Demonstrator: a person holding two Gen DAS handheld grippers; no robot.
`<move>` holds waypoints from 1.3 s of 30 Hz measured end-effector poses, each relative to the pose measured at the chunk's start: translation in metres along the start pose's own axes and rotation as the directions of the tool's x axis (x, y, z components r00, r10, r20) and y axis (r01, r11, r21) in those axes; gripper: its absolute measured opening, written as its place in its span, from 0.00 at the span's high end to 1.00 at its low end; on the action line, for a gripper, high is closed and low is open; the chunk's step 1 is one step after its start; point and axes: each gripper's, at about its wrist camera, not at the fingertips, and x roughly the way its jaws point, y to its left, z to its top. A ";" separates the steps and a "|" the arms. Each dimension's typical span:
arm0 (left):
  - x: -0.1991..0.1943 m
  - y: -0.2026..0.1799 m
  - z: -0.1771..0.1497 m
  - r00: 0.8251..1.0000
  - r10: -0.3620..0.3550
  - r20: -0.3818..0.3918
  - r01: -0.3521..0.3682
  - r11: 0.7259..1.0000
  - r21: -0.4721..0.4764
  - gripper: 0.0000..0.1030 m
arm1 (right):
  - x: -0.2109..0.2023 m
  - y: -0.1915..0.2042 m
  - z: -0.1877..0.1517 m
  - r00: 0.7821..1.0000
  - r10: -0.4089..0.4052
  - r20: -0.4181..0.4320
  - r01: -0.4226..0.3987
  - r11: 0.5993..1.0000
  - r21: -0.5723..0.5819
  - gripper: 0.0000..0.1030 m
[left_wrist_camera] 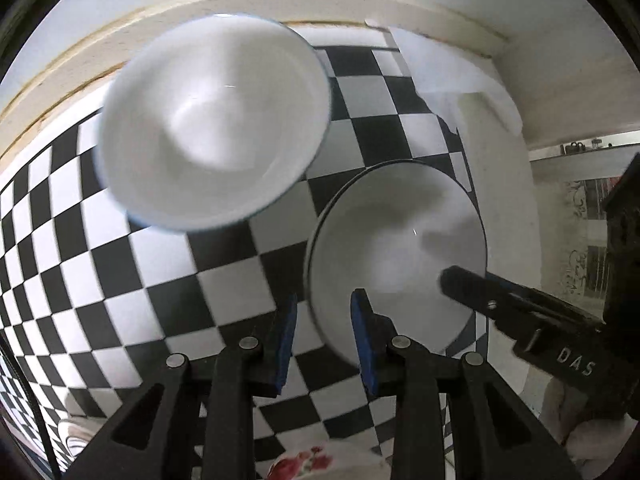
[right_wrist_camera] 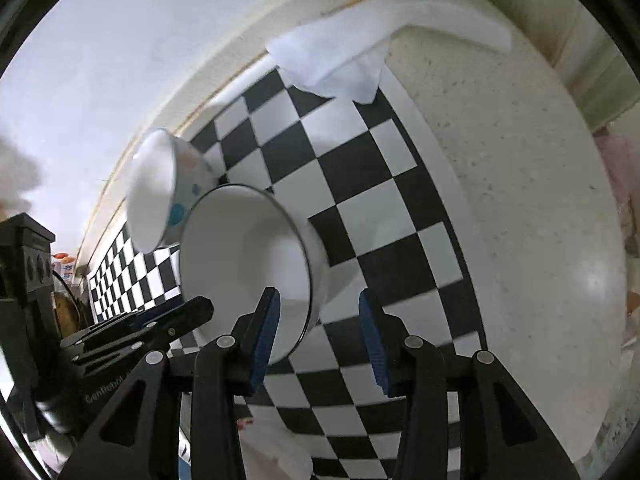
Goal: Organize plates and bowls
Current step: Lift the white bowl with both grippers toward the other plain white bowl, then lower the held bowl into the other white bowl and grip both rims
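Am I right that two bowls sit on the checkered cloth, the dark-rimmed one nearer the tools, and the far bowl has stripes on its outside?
Not quite. The far bowl has coloured dots on its outside, not stripes; the right wrist view shows them. The rest holds: both bowls sit on the checkered cloth, and the dark-rimmed bowl is nearer the tools.

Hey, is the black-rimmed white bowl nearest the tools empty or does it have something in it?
Empty. The black-rimmed bowl shows only bare white interior in both wrist views; the dark shape over it is the right tool.
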 end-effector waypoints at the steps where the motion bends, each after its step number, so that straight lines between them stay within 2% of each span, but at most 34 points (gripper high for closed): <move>1: 0.004 -0.002 0.002 1.000 0.002 -0.003 -0.002 1.000 0.004 0.75 | 0.005 -0.002 0.003 1.000 0.003 -0.009 -0.003 1.000 0.003 0.57; 4: 0.009 -0.006 0.003 0.999 0.027 0.019 -0.028 0.999 0.027 0.76 | 0.015 -0.004 0.009 1.000 -0.011 -0.023 0.011 1.000 0.009 0.59; 8: 0.011 -0.007 0.001 0.999 0.039 0.034 -0.041 0.998 0.045 0.76 | 0.019 -0.004 0.013 0.999 -0.001 -0.032 0.001 1.000 0.007 0.82; 10: 0.013 -0.009 0.003 0.999 0.039 0.034 -0.040 0.998 0.039 0.76 | 0.018 0.000 0.013 1.000 -0.006 -0.029 0.006 1.000 -0.011 0.87; 13: 0.008 -0.010 0.000 0.997 0.053 0.051 -0.055 0.998 0.043 0.76 | 0.014 0.008 0.009 0.999 -0.043 -0.018 0.043 0.998 -0.046 0.87; 19: -0.017 -0.012 -0.013 0.995 0.054 0.088 -0.058 0.997 0.046 0.76 | 0.003 0.025 -0.008 0.999 -0.037 -0.010 0.036 0.996 -0.082 0.87; 25: -0.047 -0.024 -0.031 0.988 0.054 0.146 -0.065 0.995 0.074 0.76 | -0.027 0.041 -0.036 0.999 -0.024 0.041 0.028 0.994 -0.104 0.87; 32: -0.091 -0.023 -0.075 0.980 0.048 0.192 -0.070 0.991 0.110 0.76 | -0.073 0.058 -0.080 0.994 -0.003 0.108 0.016 0.992 -0.124 0.86; 39: -0.115 -0.021 -0.129 0.977 0.050 0.209 -0.080 0.987 0.140 0.76 | -0.104 0.073 -0.139 0.990 0.009 0.139 0.012 0.988 -0.151 0.86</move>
